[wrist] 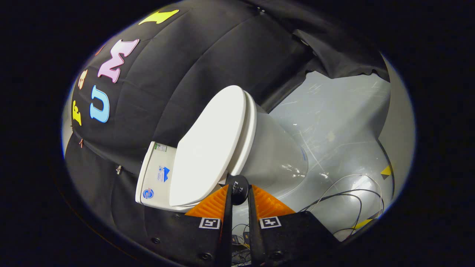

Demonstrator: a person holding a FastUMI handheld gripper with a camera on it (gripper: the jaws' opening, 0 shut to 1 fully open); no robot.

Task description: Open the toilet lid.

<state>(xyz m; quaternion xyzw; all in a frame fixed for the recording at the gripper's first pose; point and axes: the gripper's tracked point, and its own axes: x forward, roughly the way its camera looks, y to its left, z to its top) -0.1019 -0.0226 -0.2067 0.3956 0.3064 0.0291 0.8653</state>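
The hand-held gripper [239, 193] was clenched on a small black round knob [237, 188], both fingers pressing its sides. The knob sat at the edge of the white toilet lid [209, 148], which lay closed over the seat [248, 137] and bowl [276, 155]. The cistern [156, 174] stood against the black cloth wall [193, 66]. Loose cables [349, 196] lay on the grey floor [334, 111] beyond the bowl.

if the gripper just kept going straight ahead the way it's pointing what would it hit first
Probably nothing new: the gripper already has its fingers nearly closed around a small black round knob at the edge of the toilet lid. Pushed on, it would likely press into that lid edge, though depth is hard to judge.
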